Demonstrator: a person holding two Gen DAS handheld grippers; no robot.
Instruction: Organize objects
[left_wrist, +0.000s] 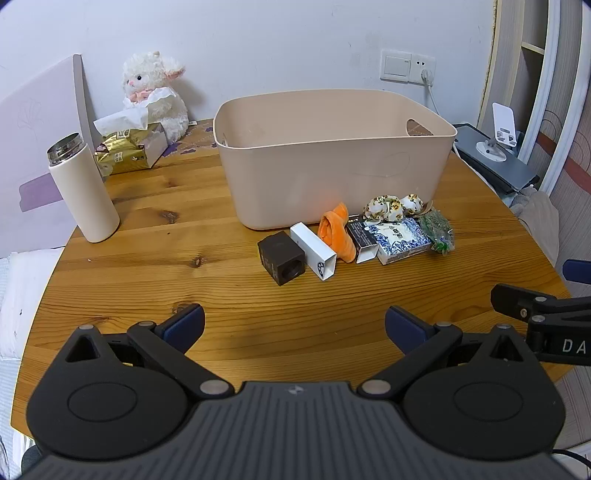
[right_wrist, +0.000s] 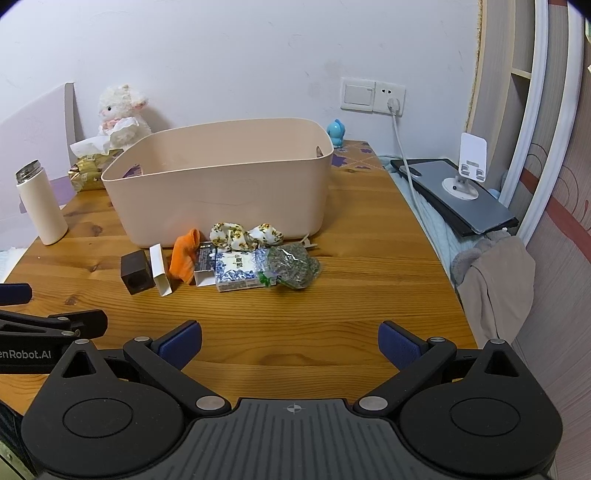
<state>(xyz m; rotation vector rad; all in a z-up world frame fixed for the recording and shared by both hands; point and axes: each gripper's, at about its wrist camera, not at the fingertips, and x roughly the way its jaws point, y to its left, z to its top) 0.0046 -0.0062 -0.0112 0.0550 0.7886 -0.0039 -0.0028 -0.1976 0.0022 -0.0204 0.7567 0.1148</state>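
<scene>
On the far left of the wooden desk (left_wrist: 155, 258) a cream steel-rimmed flask (left_wrist: 83, 188) stands upright, lid off, well apart from the rest — parked out of the way, I'd guess. Behind it sit a gold tissue pack (left_wrist: 127, 149) and a white plush lamb (left_wrist: 155, 92).

In the middle the beige plastic bin (left_wrist: 332, 155) looks empty, though its near wall hides most of the floor. Along its front foot the clutter lies in a tight row, probably lined up for sorting: a dark brown block with a round hole (left_wrist: 281, 258), a white open-ended carton (left_wrist: 313, 250), a rolled orange cloth (left_wrist: 336, 232), a dark box with a white end (left_wrist: 364, 240), a blue-and-white patterned packet (left_wrist: 400, 240), a floral fabric scrunchie (left_wrist: 393, 206) and a clear bag of green dried leaves (right_wrist: 291, 266).

The left gripper (left_wrist: 294, 325) and right gripper (right_wrist: 290, 341) hover short of the row, fingers spread wide, holding nothing.

The packet's print is too small to read.
</scene>
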